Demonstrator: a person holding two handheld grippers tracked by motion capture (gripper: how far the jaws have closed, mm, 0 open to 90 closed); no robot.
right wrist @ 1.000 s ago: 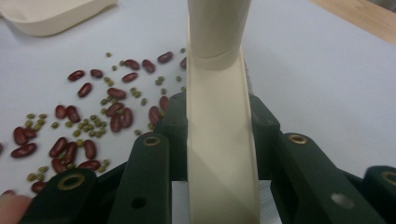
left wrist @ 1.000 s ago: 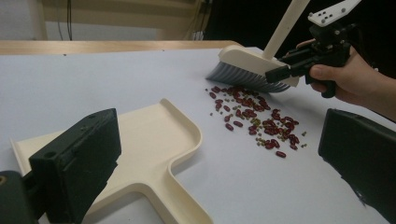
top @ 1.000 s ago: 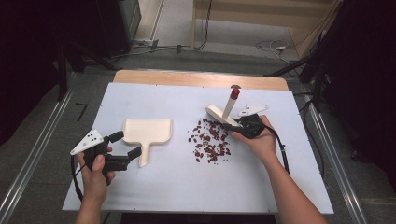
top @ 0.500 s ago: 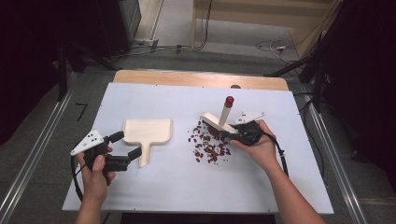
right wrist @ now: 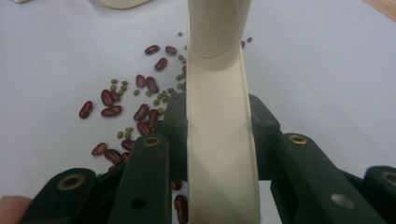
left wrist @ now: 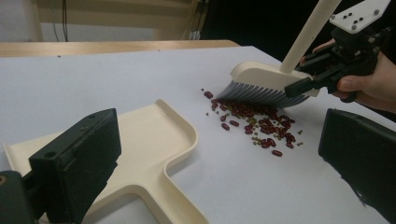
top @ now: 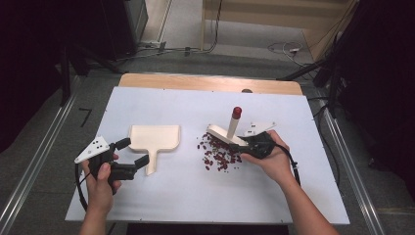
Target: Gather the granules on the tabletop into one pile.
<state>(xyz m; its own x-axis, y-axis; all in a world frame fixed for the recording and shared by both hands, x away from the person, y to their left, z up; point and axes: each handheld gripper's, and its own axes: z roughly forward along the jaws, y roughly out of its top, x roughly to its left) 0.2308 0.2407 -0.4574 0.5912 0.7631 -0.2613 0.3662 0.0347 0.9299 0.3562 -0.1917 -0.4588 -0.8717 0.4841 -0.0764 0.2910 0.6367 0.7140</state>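
A cream dustpan [top: 154, 138] [left wrist: 154, 140] lies flat on the white table sheet, left of centre, handle toward me. A scatter of red and small green beans [top: 219, 155] [left wrist: 254, 123] [right wrist: 123, 112] lies to its right. My right gripper [top: 246, 145] [right wrist: 219, 119] is shut on a cream brush [top: 222, 133] [right wrist: 222, 158] with a red-tipped handle [top: 237, 112]. The brush bristles [left wrist: 261, 93] rest at the far right edge of the beans. My left gripper [top: 133, 152] [left wrist: 219, 158] stands open just left of the dustpan's handle, holding nothing.
The white sheet [top: 195, 205] covers the table, with a wooden strip [top: 205, 82] along its far edge. Metal rails [top: 29, 176] run down both sides of the table. Dark equipment and cables sit on the floor beyond.
My right gripper has carried the brush left and toward me, from beyond the beans down onto their far right edge. The left gripper and the dustpan have not moved.
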